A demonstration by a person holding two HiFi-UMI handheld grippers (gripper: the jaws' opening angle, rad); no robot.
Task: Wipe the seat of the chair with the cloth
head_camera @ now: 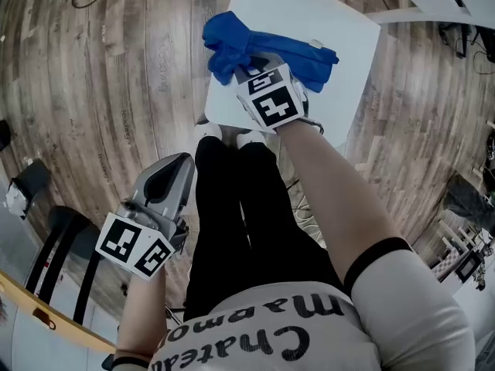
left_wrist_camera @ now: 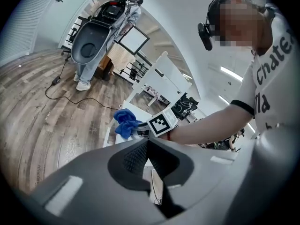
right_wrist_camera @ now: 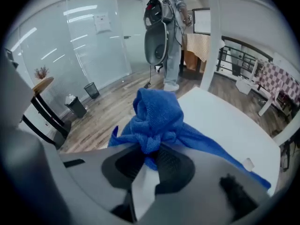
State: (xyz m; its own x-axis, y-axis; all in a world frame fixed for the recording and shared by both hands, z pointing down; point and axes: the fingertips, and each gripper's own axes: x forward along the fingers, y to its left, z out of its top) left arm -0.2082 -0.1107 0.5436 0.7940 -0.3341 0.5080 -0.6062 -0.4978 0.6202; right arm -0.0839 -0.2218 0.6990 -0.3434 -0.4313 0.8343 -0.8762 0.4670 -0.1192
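At the lower left of the head view, the left tool (head_camera: 172, 168) hangs beside the person's legs (head_camera: 232, 207), its jaws closed together on nothing. At upper centre, the right tool (head_camera: 251, 66) is clamped on a bunched blue cloth (head_camera: 232, 41), which rests on the left part of the white chair seat (head_camera: 340, 37). A good wipe probably means pressing the cloth flatter and sweeping right across the bare seat.
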